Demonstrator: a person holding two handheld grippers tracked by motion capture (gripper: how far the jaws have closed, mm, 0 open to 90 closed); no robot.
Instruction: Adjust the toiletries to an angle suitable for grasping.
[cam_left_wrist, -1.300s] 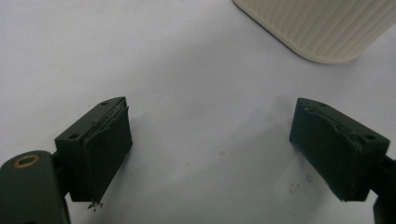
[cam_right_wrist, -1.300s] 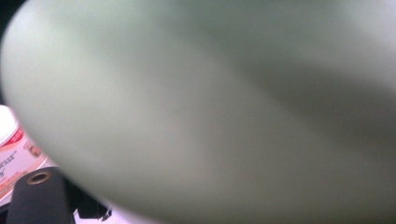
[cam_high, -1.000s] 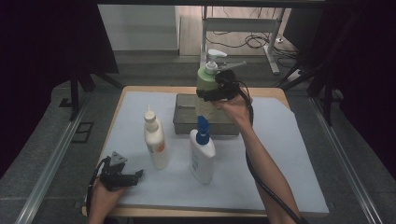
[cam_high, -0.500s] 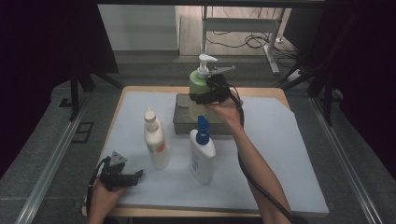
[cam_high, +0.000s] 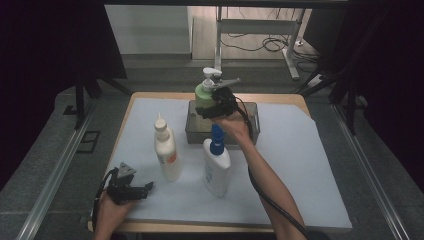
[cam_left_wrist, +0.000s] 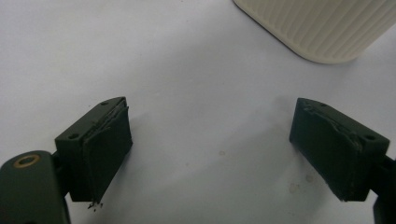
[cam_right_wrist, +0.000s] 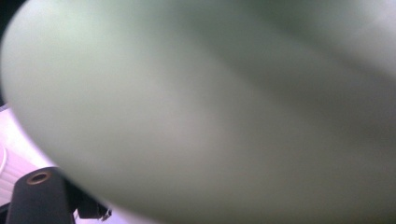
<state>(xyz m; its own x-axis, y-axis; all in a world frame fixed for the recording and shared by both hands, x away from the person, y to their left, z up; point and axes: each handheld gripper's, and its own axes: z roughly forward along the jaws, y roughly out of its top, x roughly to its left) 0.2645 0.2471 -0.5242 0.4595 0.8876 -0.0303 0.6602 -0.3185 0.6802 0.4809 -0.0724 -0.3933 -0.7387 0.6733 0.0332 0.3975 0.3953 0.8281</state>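
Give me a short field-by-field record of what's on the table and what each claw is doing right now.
held item: green pump bottle, in the right claw, above the grey bin
left claw: open, holding nothing, low over the white mat
standing: white squeeze bottle
also on mat: blue-capped white bottle
bin contents: cannot tell
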